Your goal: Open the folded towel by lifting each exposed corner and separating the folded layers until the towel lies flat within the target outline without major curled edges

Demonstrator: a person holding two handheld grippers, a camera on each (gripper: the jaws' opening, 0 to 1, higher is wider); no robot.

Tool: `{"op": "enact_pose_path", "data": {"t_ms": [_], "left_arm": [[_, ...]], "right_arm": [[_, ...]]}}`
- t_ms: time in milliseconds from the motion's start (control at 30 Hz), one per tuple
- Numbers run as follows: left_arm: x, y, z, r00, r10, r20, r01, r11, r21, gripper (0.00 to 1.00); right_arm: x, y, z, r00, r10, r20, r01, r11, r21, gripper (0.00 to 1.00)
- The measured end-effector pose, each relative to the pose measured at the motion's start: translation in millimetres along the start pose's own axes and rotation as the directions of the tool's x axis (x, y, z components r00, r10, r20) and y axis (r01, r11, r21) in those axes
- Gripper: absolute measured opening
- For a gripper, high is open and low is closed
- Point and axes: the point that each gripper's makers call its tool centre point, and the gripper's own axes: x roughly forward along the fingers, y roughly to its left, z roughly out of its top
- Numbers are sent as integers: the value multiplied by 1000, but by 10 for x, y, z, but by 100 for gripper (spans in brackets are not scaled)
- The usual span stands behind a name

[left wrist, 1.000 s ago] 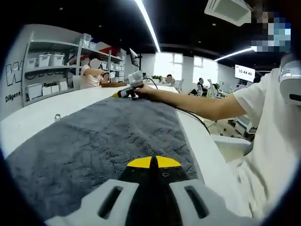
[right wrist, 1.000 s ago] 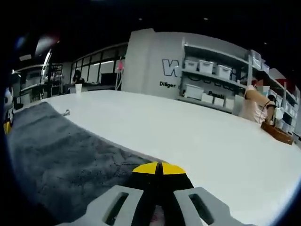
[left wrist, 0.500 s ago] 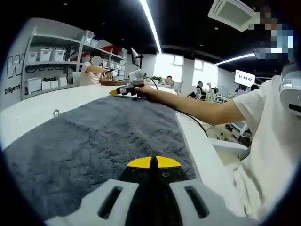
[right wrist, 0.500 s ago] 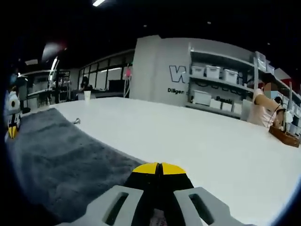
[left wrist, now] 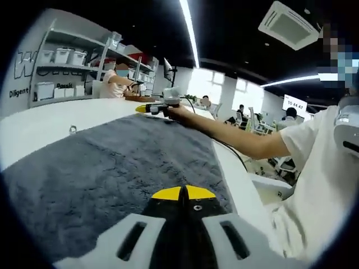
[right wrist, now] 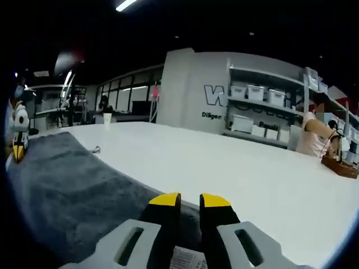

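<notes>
The grey towel [left wrist: 123, 168] lies spread out over the white table [left wrist: 33, 129]. At the bottom of the left gripper view my left gripper [left wrist: 183, 193] has its yellow tips pressed together at the towel's near corner, shut on its edge. A hand holds my right gripper [left wrist: 154, 107] at the towel's far corner. In the right gripper view my right gripper [right wrist: 189, 200] stands open, a gap between its tips, just above the towel's [right wrist: 67, 185] corner. The left gripper [right wrist: 19, 147] shows at that view's left edge, tip down on the towel's far end.
A small metal ring [left wrist: 73, 130] lies on the table beside the towel, ring [right wrist: 96, 149]. A cup [right wrist: 106, 118] stands far back. Shelves with white bins [right wrist: 252, 106] line the wall. The table's edge [left wrist: 241, 179] runs close along the towel's right side.
My right gripper's jaws have parted and let go of the towel corner. The left gripper stays shut; both views have tilted a little.
</notes>
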Motion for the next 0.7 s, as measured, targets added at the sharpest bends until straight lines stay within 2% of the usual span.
{"op": "enact_pose_path", "data": {"t_ms": [33,100,200,267,367,433,467,533,567,600,633,667,700], "left_arm": [[-10,12,30,1000,4,16,-4,1000,14,1],[-40,16,109,998,3,58,-5,999,34,1],[-116,58,263,990,32,140,-46,994,97,1],[-164,67,311,986,42,162,-60,992,110,1],[-244,85,430,974,51,220,-89,982,167,1],[-309,86,529,960,55,276,-123,964,235,1],[-343,58,574,953,56,298,-136,958,254,1],[-428,39,691,934,63,352,-159,955,251,1],[-475,18,762,919,49,390,-157,956,250,1],[-508,19,809,909,46,414,-156,959,236,1],[-559,14,862,894,43,446,-149,967,206,1],[-590,6,889,885,37,465,-138,973,187,2],[-632,19,906,876,38,481,-131,978,161,3]], "right_arm": [[-14,-15,25,1000,-12,9,12,997,71,16],[-39,-56,89,999,-31,43,28,998,59,24],[-73,-14,114,998,-42,46,38,996,86,36],[-76,61,201,995,-42,86,39,999,37,41],[-55,172,224,996,-22,84,21,1000,14,43],[-60,207,255,994,-34,105,28,998,55,50],[-69,215,275,993,-41,114,33,997,63,57],[-103,249,407,982,-54,183,37,995,96,72],[-121,265,461,976,-53,213,31,994,107,79],[-136,295,501,971,-45,236,15,992,129,83],[-163,389,549,967,-7,253,-44,980,193,84],[-204,472,645,956,25,294,-93,971,222,81],[-263,555,786,931,54,361,-137,968,209,78]]}}
